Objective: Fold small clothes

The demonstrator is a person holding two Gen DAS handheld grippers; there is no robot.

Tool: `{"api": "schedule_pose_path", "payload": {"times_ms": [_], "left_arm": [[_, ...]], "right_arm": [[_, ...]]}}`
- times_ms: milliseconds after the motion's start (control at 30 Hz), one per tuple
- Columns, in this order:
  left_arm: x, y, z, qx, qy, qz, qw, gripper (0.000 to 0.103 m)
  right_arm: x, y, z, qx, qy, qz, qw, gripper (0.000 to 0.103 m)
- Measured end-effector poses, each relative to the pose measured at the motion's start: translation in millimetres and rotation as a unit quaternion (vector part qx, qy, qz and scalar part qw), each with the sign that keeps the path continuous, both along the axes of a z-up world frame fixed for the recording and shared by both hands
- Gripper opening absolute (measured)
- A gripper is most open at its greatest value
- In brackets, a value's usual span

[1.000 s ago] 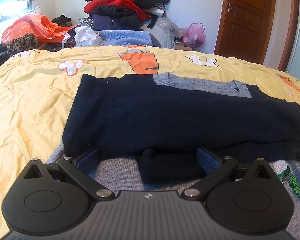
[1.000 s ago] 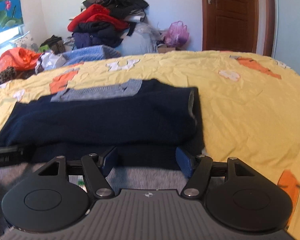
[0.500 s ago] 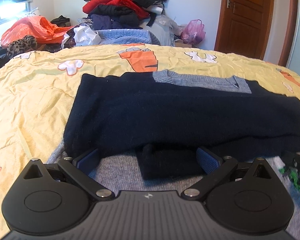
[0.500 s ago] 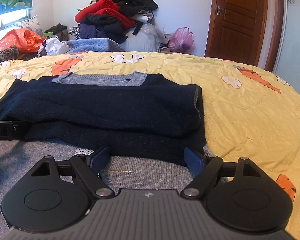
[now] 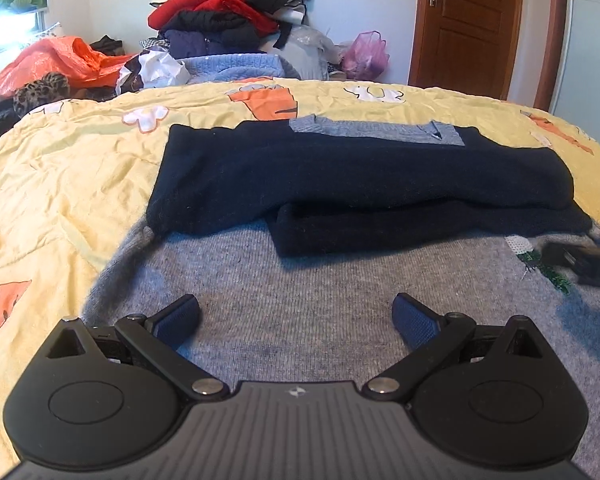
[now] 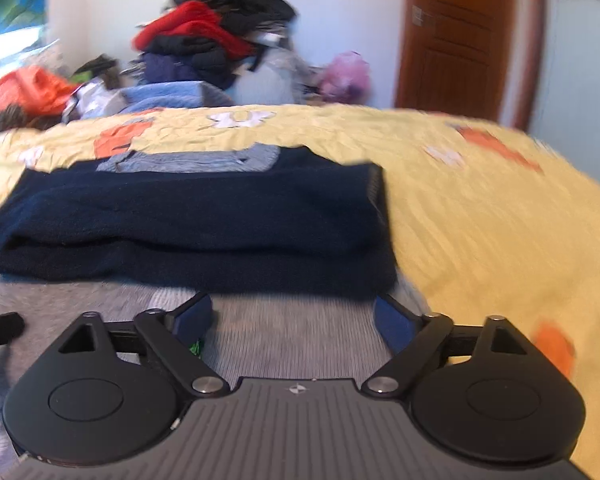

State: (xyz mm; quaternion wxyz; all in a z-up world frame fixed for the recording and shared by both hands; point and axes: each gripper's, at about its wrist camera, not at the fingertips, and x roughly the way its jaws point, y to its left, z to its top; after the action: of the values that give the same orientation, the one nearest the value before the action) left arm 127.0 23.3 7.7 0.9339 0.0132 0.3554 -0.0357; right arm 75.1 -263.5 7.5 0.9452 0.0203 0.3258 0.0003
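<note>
A grey and navy sweater (image 5: pixel 300 296) lies flat on the yellow bed cover (image 5: pixel 60 184). Its navy sleeves (image 5: pixel 360 184) are folded across the chest, below the grey collar (image 5: pixel 376 130). My left gripper (image 5: pixel 296 320) is open and empty, low over the grey lower body near its left side. My right gripper (image 6: pixel 292 320) is open and empty over the grey hem (image 6: pixel 300 344) near the sweater's right edge; that view is blurred. The folded sleeves (image 6: pixel 188 216) lie just ahead of it. The right gripper's tip shows at the right edge of the left wrist view (image 5: pixel 580 260).
A heap of clothes (image 5: pixel 228 20) and an orange bag (image 5: pixel 60 60) are piled behind the bed by the wall. A pink bag (image 5: pixel 366 54) sits beside a brown door (image 5: pixel 468 28). The bed cover extends to the left and right of the sweater.
Both grippers have drawn back toward the hem, away from the folded navy sleeves, and stayed open. More grey fabric now shows ahead of the left gripper. The right view has become blurred.
</note>
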Motion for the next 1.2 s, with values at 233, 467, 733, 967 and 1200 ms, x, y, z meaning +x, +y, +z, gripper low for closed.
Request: {"api": "schedule_pose_path", "payload": {"times_ms": [233, 467, 733, 967, 1200], "left_arm": [[0, 1, 0, -0.004, -0.001, 0.001, 1.0000, 0.103], [-5, -2, 3, 0.012, 0.006, 0.015, 0.9998, 0.103], [-48, -6, 3, 0.022, 0.003, 0.005, 0.9997, 0.103], [-49, -2, 0, 0.007, 0.000, 0.004, 1.0000, 0.103], [-49, -1, 0, 0.004, 0.000, 0.004, 1.0000, 0.103]], "right_arm": [[-48, -2, -6, 0.006, 0.017, 0.018, 1.000, 0.103], [-47, 4, -8, -0.010, 0.019, 0.021, 1.000, 0.103], [-48, 3, -8, -0.009, 0.019, 0.021, 1.000, 0.103], [-81, 9, -6, -0.023, 0.024, 0.012, 0.999, 0.103], [-106, 5, -8, -0.016, 0.017, 0.020, 1.000, 0.103]]}}
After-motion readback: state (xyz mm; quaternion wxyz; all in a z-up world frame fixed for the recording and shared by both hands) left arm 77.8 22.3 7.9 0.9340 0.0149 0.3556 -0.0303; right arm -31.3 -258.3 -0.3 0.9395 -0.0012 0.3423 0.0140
